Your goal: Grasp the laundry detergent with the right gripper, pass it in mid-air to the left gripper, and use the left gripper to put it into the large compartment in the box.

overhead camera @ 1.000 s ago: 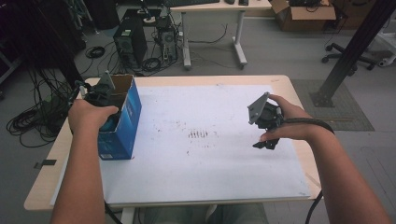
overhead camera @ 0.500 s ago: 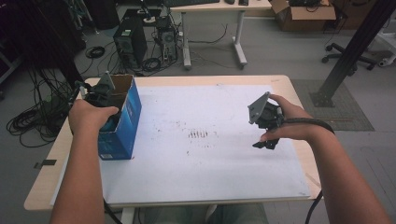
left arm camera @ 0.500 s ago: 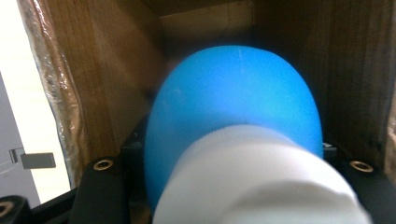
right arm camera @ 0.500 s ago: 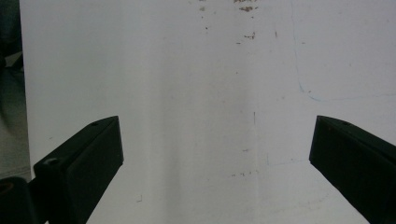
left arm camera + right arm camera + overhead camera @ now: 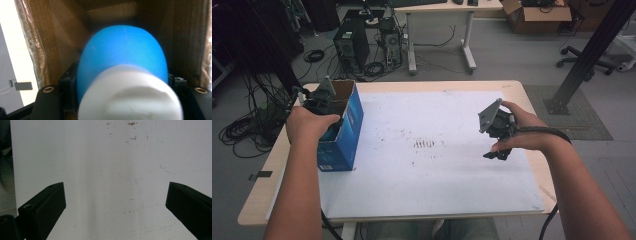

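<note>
An open-topped blue box (image 5: 343, 134) stands on the left of the white sheet (image 5: 432, 170). My left gripper (image 5: 323, 102) reaches down into it, fingertips hidden by the hand and the box wall. In the left gripper view a round blue thing with a white cap (image 5: 122, 62) sits between the jaws of the left gripper (image 5: 122, 82), against the brown cardboard inside (image 5: 62, 37). These jaws have just been opening, and I see no pad pressing on it. My right gripper (image 5: 498, 150) hovers over the sheet at the right. The right gripper (image 5: 115, 202) is open, with bare sheet between its jaws.
The wooden table (image 5: 522, 92) shows around the sheet, which has faint stains at its middle (image 5: 424, 144). On the floor behind stand computer towers (image 5: 352, 47) with cables, a white desk (image 5: 442, 20), a cardboard box (image 5: 537, 10) and a black post (image 5: 592, 55).
</note>
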`<state>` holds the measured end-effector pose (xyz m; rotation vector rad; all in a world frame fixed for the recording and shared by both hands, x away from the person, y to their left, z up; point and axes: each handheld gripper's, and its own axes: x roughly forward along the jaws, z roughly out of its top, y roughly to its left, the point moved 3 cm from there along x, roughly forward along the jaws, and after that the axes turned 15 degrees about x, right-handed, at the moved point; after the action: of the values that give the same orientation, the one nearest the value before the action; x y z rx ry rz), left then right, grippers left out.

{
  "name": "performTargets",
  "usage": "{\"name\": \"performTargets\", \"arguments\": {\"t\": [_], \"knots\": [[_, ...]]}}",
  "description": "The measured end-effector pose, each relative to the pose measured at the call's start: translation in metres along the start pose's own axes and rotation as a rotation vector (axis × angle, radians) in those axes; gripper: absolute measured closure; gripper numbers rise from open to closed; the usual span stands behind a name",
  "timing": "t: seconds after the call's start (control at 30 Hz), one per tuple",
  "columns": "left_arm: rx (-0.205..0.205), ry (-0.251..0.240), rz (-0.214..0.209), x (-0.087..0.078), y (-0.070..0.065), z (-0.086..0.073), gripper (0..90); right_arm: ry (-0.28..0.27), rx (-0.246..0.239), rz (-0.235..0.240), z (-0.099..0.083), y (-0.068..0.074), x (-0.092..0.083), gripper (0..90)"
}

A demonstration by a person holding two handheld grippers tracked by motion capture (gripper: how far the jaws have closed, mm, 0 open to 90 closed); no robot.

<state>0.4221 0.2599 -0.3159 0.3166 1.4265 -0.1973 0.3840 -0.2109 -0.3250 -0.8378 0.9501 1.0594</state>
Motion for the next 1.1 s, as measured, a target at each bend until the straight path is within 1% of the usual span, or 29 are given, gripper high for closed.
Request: {"name": "performTargets", "arguments": {"t": [0.03, 0.1, 0.27, 0.33, 0.43, 0.5, 0.7, 0.83, 0.97, 1.1], "knots": [[-0.001, -0.002, 0.008, -0.002, 0.001, 0.0, 31.9, 0.001, 0.003, 0.0, 0.0, 0.0, 0.0, 2.9], [-0.004, -0.009, 0.007, -0.004, 0.001, 0.0, 30.1, -0.001, 0.001, 0.0, 0.001, 0.0, -0.001, 2.9], [-0.004, -0.014, 0.013, -0.011, 0.001, 0.001, 29.3, 0.0, -0.005, 0.0, 0.002, 0.0, -0.002, 2.9], [-0.003, -0.019, 0.018, -0.013, 0.0, 0.001, 29.3, 0.003, 0.0, 0.0, 0.001, 0.0, -0.002, 2.9], [-0.008, -0.023, 0.023, -0.016, 0.0, 0.001, 29.3, -0.001, -0.001, 0.0, 0.001, 0.0, -0.001, 2.9], [-0.006, -0.022, 0.025, -0.017, 0.0, 0.001, 29.1, 0.004, 0.001, 0.001, 0.001, 0.001, -0.002, 2.9], [-0.006, -0.025, 0.034, -0.021, 0.0, 0.001, 28.3, -0.003, -0.001, -0.001, 0.001, 0.001, -0.001, 2.9], [-0.015, -0.035, 0.047, -0.026, -0.001, 0.001, 23.6, -0.006, -0.002, -0.003, 0.002, 0.002, -0.002, 2.9], [-0.012, -0.047, 0.054, -0.034, -0.001, 0.001, 20.1, -0.01, -0.005, -0.004, 0.002, 0.002, -0.004, 2.9], [-0.014, -0.054, 0.064, -0.039, 0.0, 0.0, 19.8, -0.013, -0.006, -0.007, 0.002, 0.003, -0.005, 2.9]]}}
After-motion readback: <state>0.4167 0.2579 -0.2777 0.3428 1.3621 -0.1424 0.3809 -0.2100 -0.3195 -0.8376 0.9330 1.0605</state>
